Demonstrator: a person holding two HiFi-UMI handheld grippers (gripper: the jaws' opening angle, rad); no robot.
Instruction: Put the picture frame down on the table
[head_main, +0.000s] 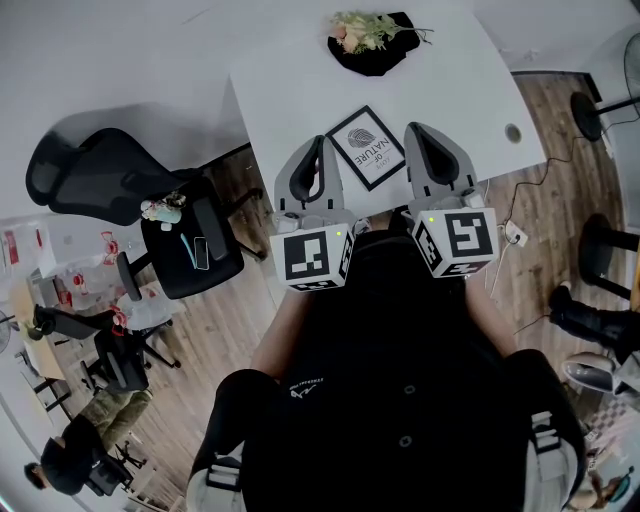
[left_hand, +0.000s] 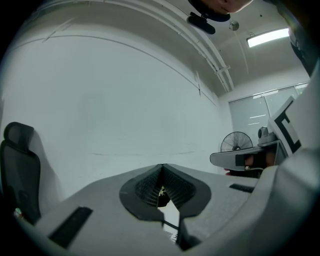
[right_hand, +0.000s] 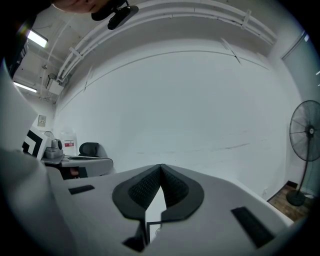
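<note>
Nearest you, each hand carries a cube of black-and-white square markers, and ahead of the cubes the grey jaws reach out over the near edge of the white table (head_main: 470, 85). Your left gripper (head_main: 320, 142) has its jaws pressed together at the tips with nothing between them, and your right gripper (head_main: 413, 130) is closed just the same and empty. The picture frame (head_main: 367, 147) lies flat on the table between the two sets of jaws, just beside each and gripped by neither, turned askew to the table's edge. It has a thin black border around a white sheet that shows an oval leaf drawn in fine lines, with "OF NATURE" printed under it. At the far end of the table a bunch of flowers (head_main: 362, 28) sits on something black.
</note>
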